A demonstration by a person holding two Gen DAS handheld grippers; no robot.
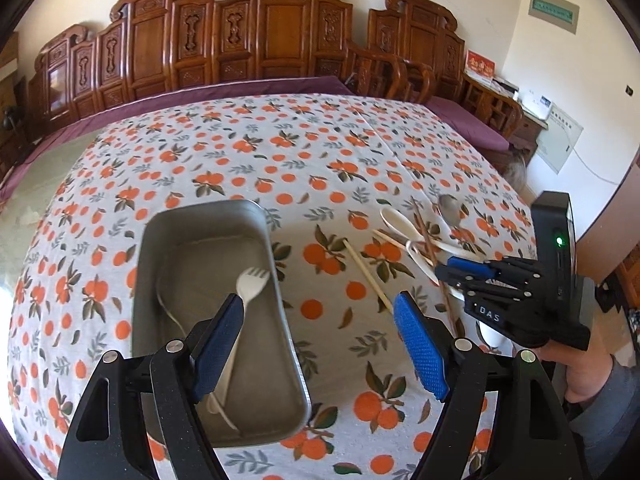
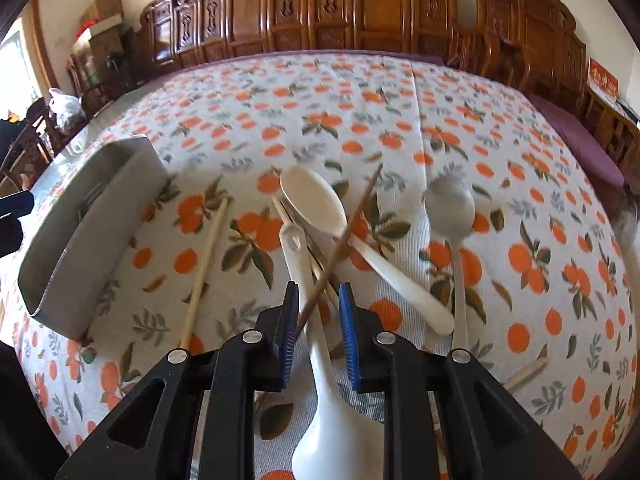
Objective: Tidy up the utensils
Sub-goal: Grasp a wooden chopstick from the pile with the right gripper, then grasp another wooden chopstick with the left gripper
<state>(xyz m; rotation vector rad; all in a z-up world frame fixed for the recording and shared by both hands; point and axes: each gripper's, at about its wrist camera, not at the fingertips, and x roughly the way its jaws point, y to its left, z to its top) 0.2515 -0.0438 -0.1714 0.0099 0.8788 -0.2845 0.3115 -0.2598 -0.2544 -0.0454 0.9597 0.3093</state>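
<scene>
Tablecloth; tray's fork left-view only

Black fingers, blue mesh pads

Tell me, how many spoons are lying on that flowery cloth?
3: a cream spoon in the middle of the pile, a grey metal spoon to its right, and a white ladle-style spoon nearest, between the right gripper fingers. Others may hide below.

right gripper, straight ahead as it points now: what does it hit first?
Probably the white ladle's handle, lying between the right gripper's part-open jaws with a brown chopstick crossing over it. Depth unclear; either could touch first.
</scene>
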